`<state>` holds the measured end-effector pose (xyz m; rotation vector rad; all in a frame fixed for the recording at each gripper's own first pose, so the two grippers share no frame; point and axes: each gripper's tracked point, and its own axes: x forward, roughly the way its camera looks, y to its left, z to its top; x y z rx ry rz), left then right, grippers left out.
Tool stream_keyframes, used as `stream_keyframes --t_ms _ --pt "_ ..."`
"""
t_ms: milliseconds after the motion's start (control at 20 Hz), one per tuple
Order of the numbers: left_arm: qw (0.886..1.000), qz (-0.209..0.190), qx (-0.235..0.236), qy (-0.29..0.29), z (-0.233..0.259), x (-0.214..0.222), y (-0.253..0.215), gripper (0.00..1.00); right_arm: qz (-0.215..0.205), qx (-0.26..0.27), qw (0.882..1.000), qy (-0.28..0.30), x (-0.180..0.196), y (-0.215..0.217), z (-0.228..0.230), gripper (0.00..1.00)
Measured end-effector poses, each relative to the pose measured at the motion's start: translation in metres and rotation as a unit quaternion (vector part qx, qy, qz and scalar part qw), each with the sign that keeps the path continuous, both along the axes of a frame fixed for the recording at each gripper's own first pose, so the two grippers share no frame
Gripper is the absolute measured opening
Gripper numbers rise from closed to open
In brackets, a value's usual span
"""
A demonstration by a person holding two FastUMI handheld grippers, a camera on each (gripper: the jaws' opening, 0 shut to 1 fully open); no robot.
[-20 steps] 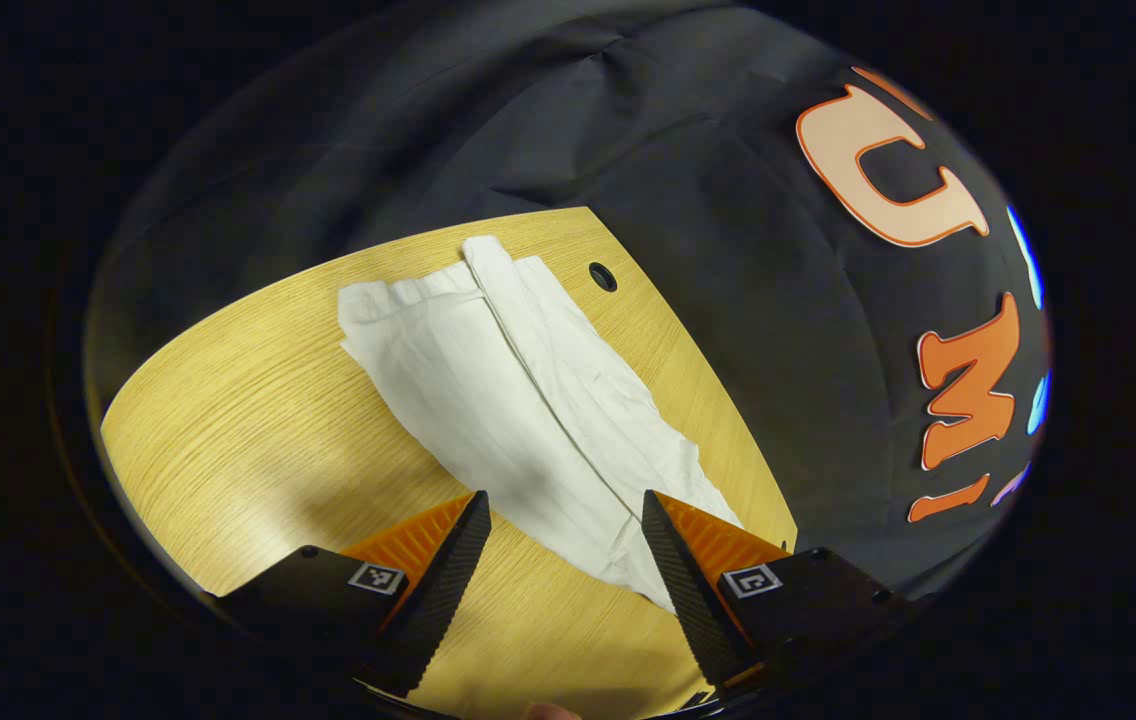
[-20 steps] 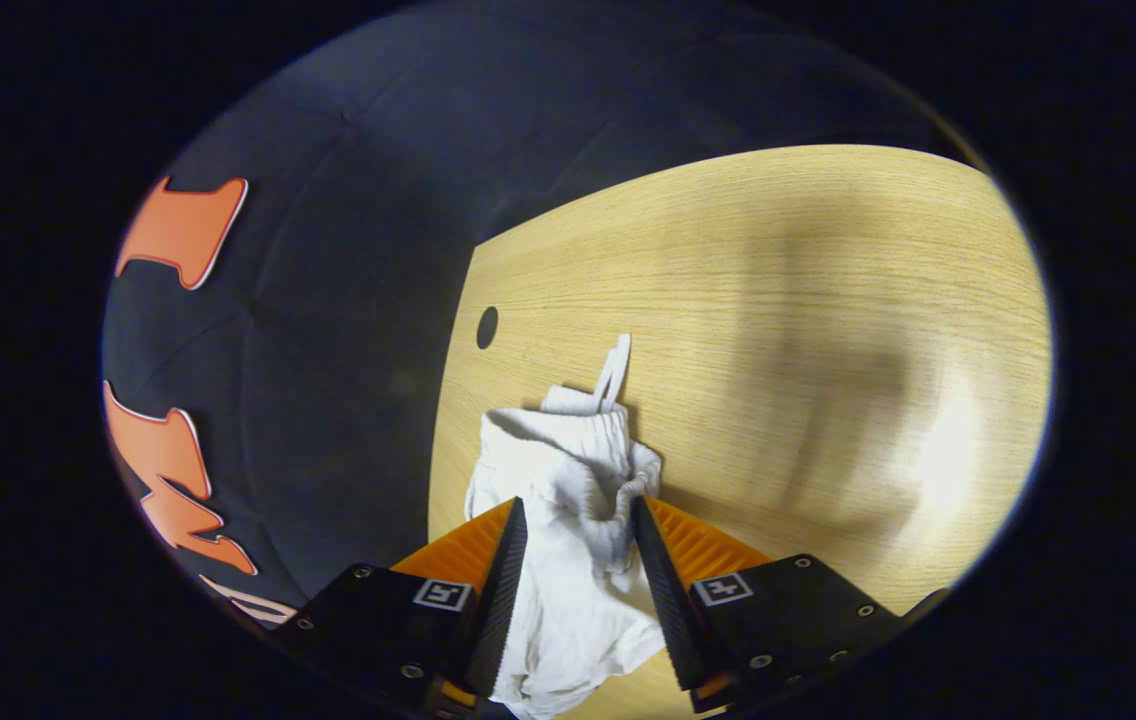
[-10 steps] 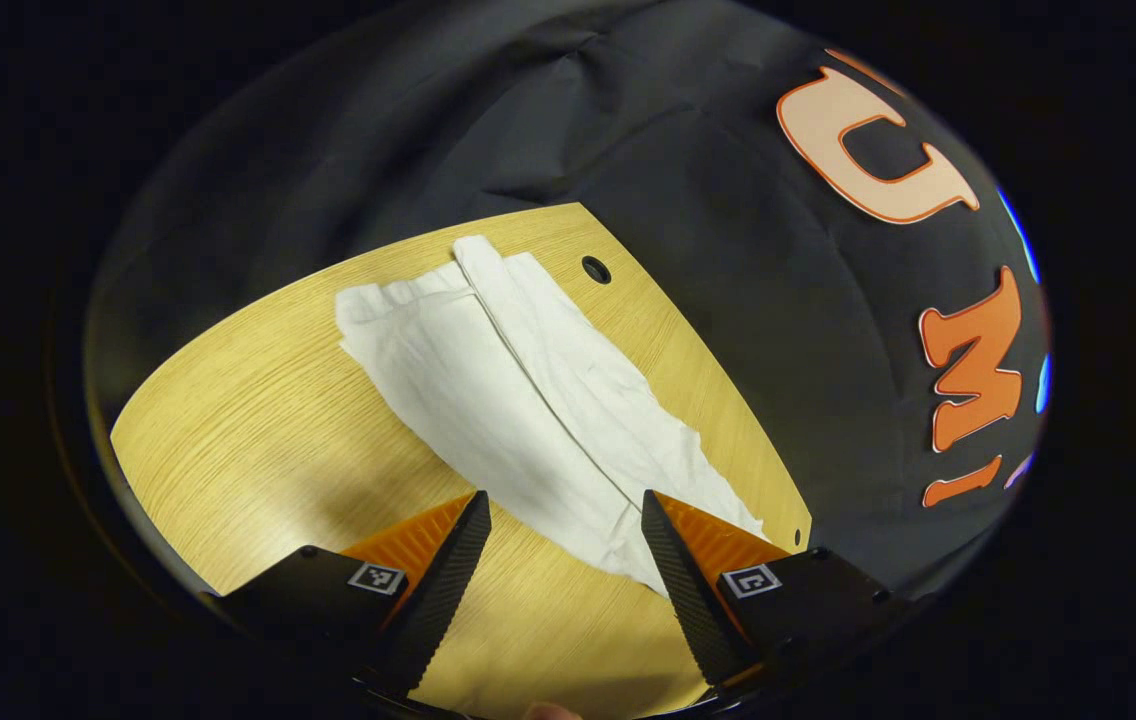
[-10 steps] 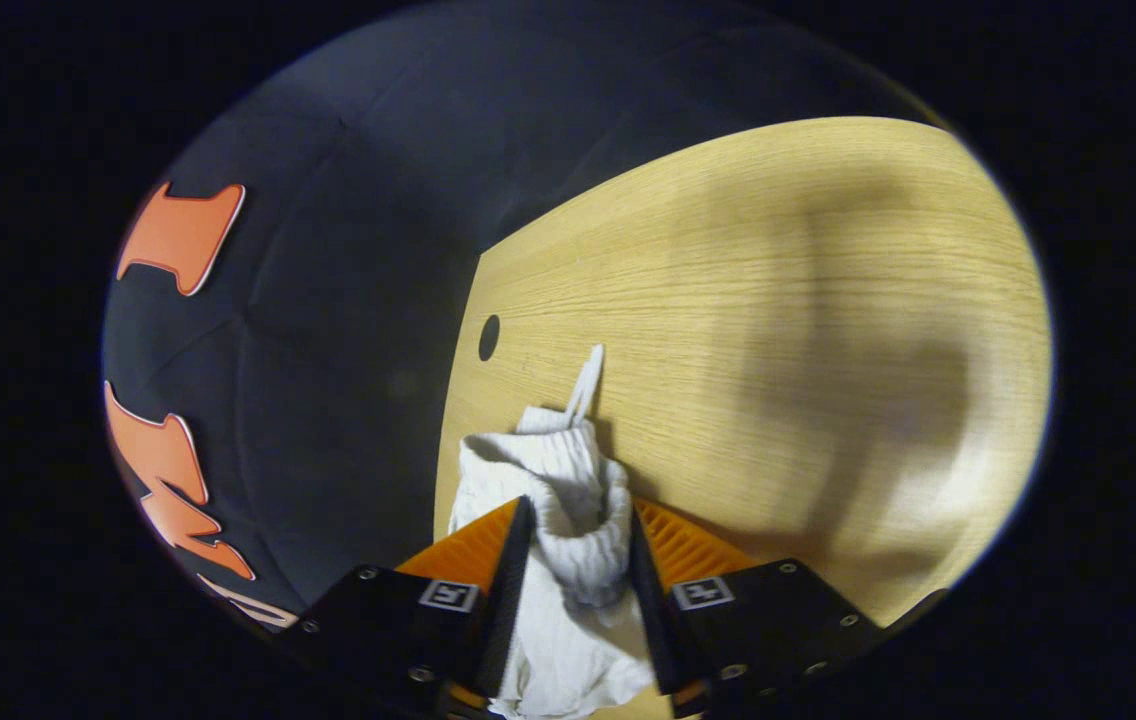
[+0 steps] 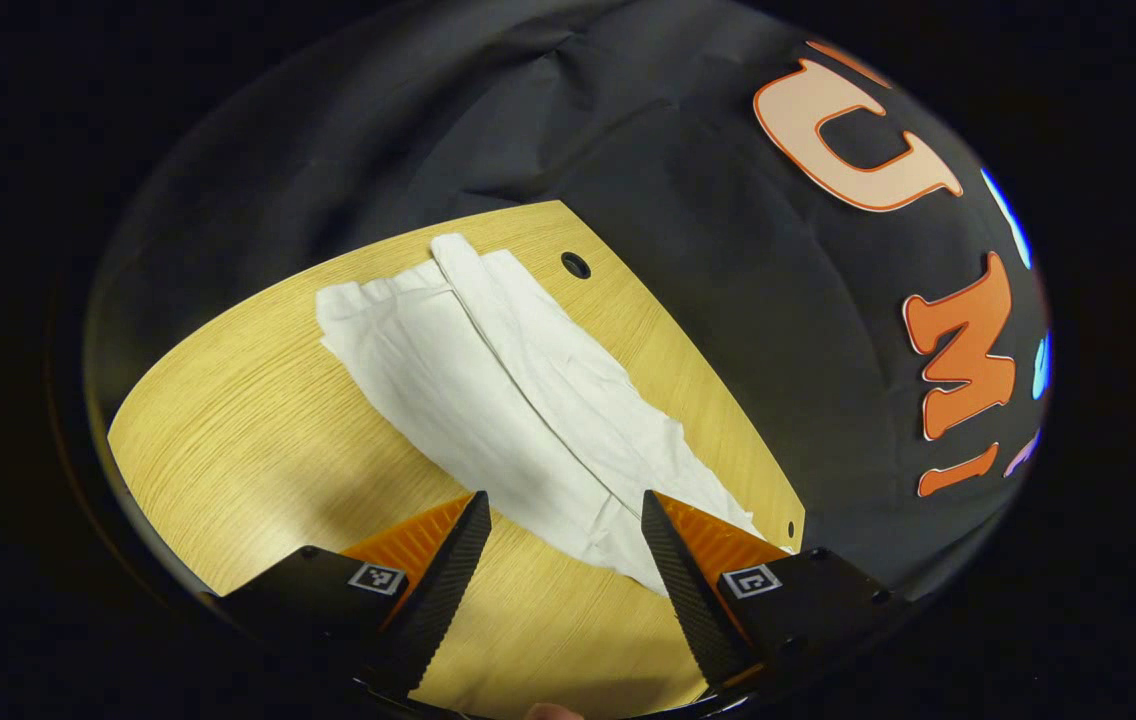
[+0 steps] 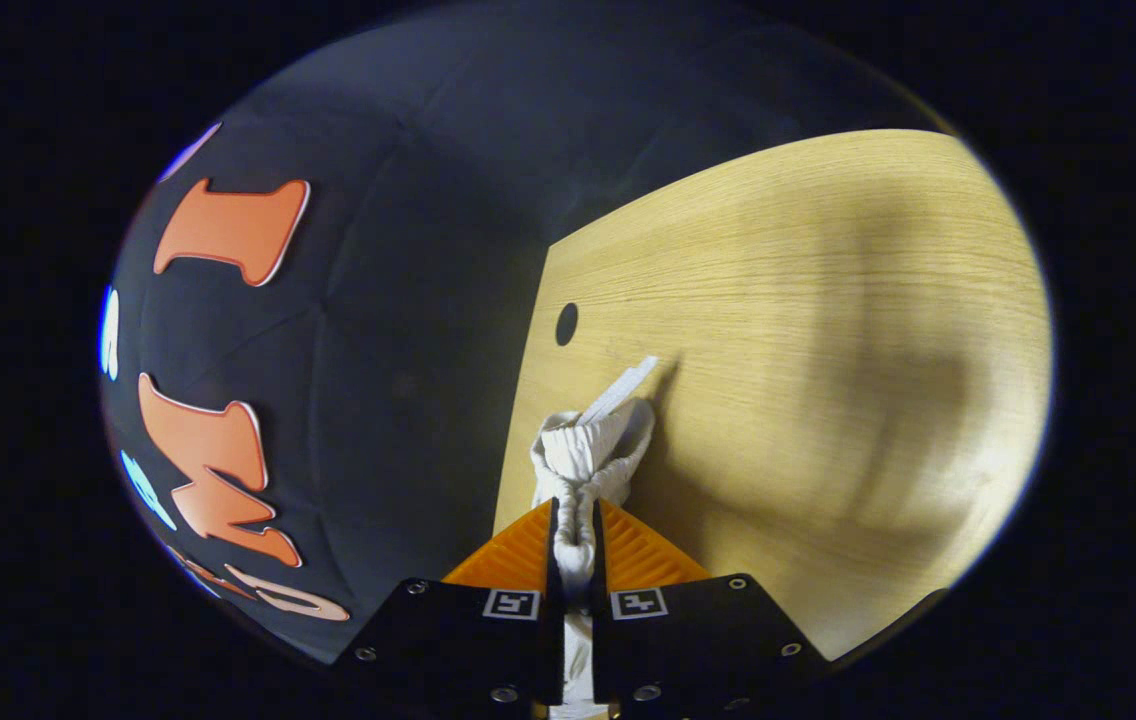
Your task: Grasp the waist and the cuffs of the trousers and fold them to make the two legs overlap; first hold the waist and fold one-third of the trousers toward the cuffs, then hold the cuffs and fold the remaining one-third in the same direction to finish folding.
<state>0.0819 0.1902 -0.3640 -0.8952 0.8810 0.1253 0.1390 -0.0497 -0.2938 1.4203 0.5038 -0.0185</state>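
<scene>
White cotton trousers [image 5: 518, 400] are lying stretched out on the light wooden table [image 5: 258, 430], and the left gripper view is taking in nearly their whole length: the two legs are running side by side from the far left, where the cuffs are sitting near the table's far edge, down toward the near right, close to the table's right edge. A small round hole [image 5: 575, 265] in the tabletop is showing just beyond the cuffs. The left gripper [image 5: 560, 528] is hovering over the near part of the cloth with its jaws spread wide, gripping nothing; bare wood and a strip of the trousers are showing between them.

The right gripper view is giving the other end of the garment. The right gripper [image 6: 573, 535] is clenching its jaws on the bunched elastic waist [image 6: 588, 450], which is bulging out in a gathered knot just past the fingertips, with more cloth trailing down between the jaws. A flat white drawstring [image 6: 620, 390] is sticking out of the waist toward the far side. The waist is sitting by the table's left edge in this view, near another round hole [image 6: 566, 323], and a broad soft shadow is falling across the wood to the right.
</scene>
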Motion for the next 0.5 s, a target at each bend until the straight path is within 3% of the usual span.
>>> stream_keyframes --t_ms 500 --pt "1.0 -0.011 -0.019 -0.019 0.004 -0.003 0.006 0.99 0.053 0.024 0.994 -0.089 -0.015 0.084 0.106 0.12"
